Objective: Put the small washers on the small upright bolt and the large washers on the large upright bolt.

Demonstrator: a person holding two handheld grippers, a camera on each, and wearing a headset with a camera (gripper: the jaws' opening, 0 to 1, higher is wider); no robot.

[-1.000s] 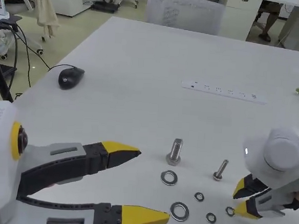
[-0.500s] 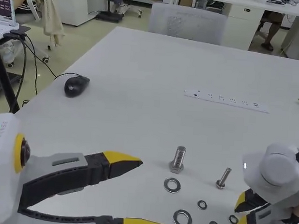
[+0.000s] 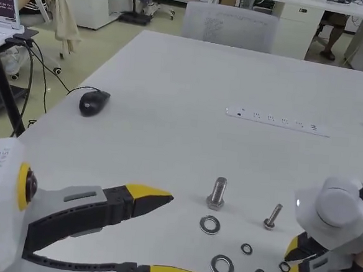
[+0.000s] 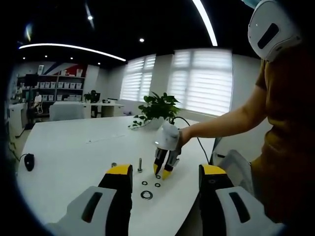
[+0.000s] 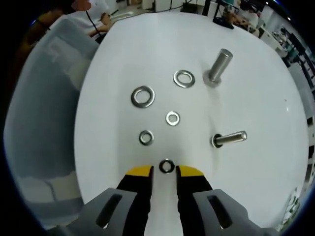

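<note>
White table (image 3: 171,98) carries all the work. Right tool (image 5: 165,172) sits low over it with its jaws set to a narrow gap, gripping nothing. 1 small washer (image 5: 167,166) lies flat at the very front of its yellow tips. Ahead lie the second small washer (image 5: 146,137) and third small washer (image 5: 173,118), then 2 bigger rings: near large washer (image 5: 142,96) and far large washer (image 5: 184,78). Small bolt (image 5: 230,138) stands on its head close by, to the tool's right. Large bolt (image 5: 219,66) stands farther on. Both shanks are bare. Left tool (image 3: 183,239) hangs wide and empty, well apart.

Judgement: the right tool is nearer. The washer's hole must meet the small bolt's upright axis.
</note>
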